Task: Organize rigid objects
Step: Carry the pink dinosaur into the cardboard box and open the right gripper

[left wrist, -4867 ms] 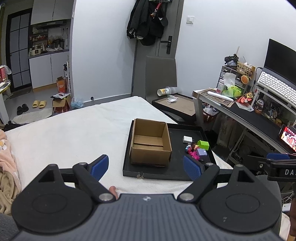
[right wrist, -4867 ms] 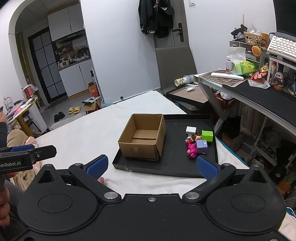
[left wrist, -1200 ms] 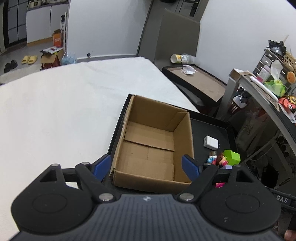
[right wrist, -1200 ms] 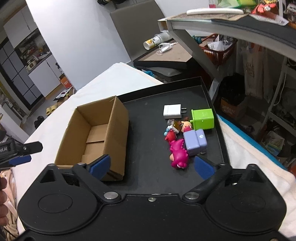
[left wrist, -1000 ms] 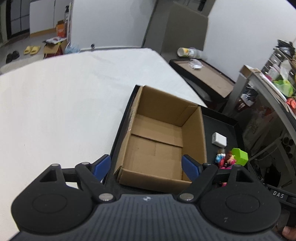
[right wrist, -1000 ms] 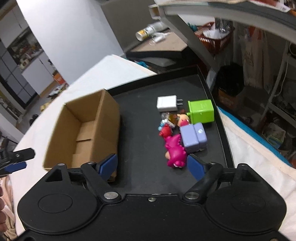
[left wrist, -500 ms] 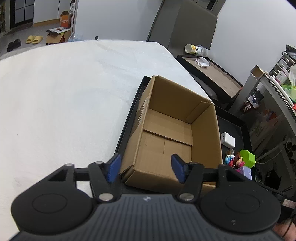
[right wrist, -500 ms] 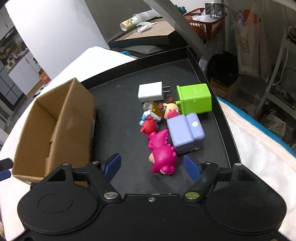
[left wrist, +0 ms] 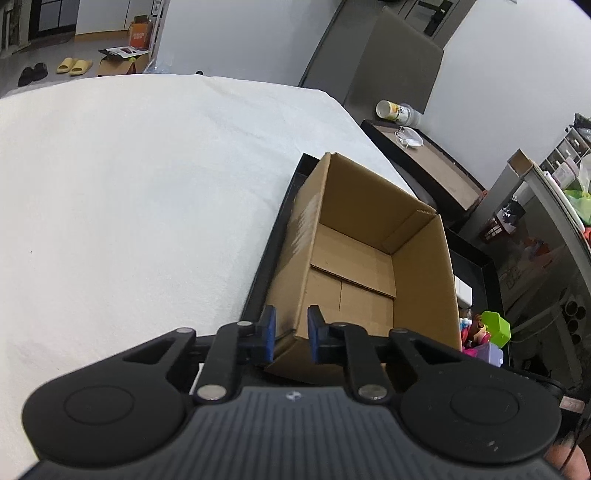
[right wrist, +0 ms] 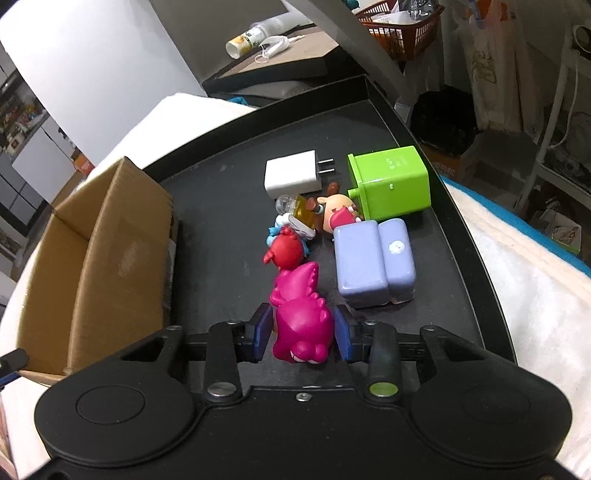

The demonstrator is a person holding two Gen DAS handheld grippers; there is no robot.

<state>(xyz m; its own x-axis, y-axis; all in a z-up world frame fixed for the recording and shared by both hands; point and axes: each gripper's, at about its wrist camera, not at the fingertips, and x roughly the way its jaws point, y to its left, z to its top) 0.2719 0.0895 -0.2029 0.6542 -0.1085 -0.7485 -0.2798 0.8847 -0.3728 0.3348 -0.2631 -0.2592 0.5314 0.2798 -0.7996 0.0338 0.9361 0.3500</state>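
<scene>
An open, empty cardboard box stands at the left of a black tray. My left gripper is shut on the box's near left corner. In the right wrist view, my right gripper has closed around a magenta dinosaur toy lying on the tray; the pads sit against its sides. Beyond it lie a red figure, a lilac block, a green cube, a white charger and a small doll. The box also shows in the right wrist view.
The tray rests on a white bedspread. A desk leg and a red basket stand beyond the tray's far right. A second tray with a cup and mask lies behind the box.
Both grippers have moved forward and closed: the left onto the box's near corner, the right around the magenta dinosaur. Earlier both were wide open and farther back.
</scene>
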